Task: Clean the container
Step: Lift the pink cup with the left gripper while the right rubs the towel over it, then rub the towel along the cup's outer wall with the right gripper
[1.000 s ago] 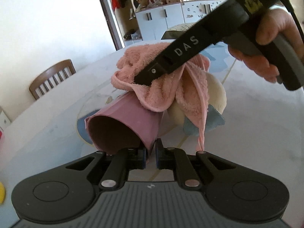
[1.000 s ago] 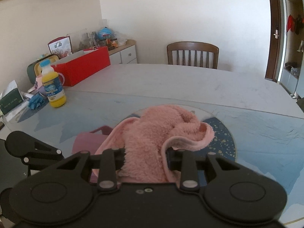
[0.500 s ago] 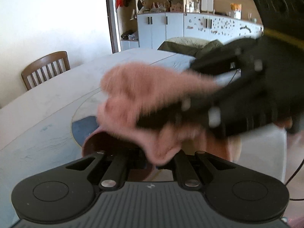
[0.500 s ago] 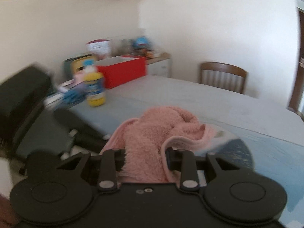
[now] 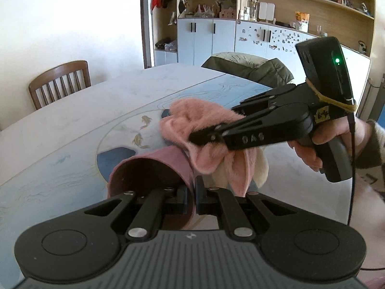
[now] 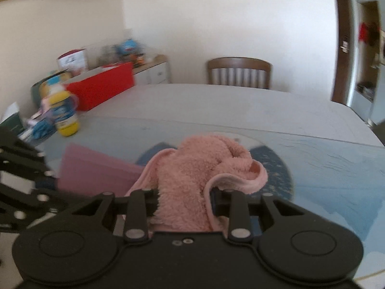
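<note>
Container: a pink cup-like container point(image 5: 154, 173) lies on its side, held off the table point(image 5: 72, 125), its open mouth turned toward the left wrist camera; the inside looks empty as far as the dim interior shows.
Left gripper point(image 5: 191, 196): clenched on the container's rim, one finger inside the mouth and one outside on the wall.
Right gripper point(image 6: 184, 196): clamped on a bunched pink fluffy cloth point(image 6: 199, 175), gripped by a person's hand point(image 5: 310, 149).
Cloth and container: the cloth touches the container's upper outer wall near its far end; folds hang down past the right side.
Right wrist view: the container point(image 6: 96, 171) sits left of the cloth, just beside it.
Background: a yellow bottle point(image 6: 63, 113) and a red box point(image 6: 101, 89) stand at the table's far left, blurred.
</note>
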A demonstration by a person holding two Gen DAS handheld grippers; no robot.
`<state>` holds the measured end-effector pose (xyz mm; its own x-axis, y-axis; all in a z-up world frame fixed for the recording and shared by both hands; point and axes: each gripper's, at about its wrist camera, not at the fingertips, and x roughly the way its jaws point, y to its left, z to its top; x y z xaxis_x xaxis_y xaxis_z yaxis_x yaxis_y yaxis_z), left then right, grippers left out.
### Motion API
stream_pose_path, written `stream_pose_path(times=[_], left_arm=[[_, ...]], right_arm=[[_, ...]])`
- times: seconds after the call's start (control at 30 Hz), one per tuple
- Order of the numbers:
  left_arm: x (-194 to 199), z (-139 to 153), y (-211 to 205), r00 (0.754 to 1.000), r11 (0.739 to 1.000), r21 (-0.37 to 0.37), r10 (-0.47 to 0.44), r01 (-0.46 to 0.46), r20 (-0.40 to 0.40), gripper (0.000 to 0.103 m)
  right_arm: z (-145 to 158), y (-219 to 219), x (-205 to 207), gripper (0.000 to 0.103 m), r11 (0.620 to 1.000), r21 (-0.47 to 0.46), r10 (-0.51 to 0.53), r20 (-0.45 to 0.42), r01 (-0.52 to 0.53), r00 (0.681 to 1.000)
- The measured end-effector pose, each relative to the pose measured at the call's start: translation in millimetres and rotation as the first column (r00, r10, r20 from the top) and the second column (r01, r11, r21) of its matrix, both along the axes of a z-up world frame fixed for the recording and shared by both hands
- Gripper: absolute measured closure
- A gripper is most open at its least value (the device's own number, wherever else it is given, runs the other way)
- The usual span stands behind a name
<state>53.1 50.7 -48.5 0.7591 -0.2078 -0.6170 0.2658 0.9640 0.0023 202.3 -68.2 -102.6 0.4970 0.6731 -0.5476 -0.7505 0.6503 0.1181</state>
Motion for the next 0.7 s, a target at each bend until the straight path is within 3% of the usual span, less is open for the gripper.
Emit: stream_pose_path(times=[0.13, 0.27, 0.47, 0.7], left_arm=[[3.0, 10.1, 3.9, 0.999, 1.0, 0.001, -0.004, 0.004, -0.032, 0.097], [10.2, 21.2, 4.4, 0.997, 1.0, 0.028, 0.002, 0.0, -0.079, 0.097], [22.6, 36.3, -4.2, 0.99, 0.993, 0.105, -0.043, 0.058, -0.137, 0.097], [33.8, 36.9, -12.4, 0.977, 0.983, 0.145, -0.079, 0.109, -0.197, 0.097]], right_arm=[[14.7, -15.3, -0.6, 0.073, 0.994, 0.107, 0.009, -0.006, -0.009, 1.0], [35.7, -13.7, -17.8, 0.072, 0.972, 0.198, 0.132, 0.008, -0.131, 0.991], [37.1, 7.3, -21.0, 0.072, 0.955, 0.196, 0.223, 0.02, -0.222, 0.975], [16.0, 3.7, 6.0, 0.072, 0.961, 0.215, 0.189, -0.059, -0.173, 0.98]])
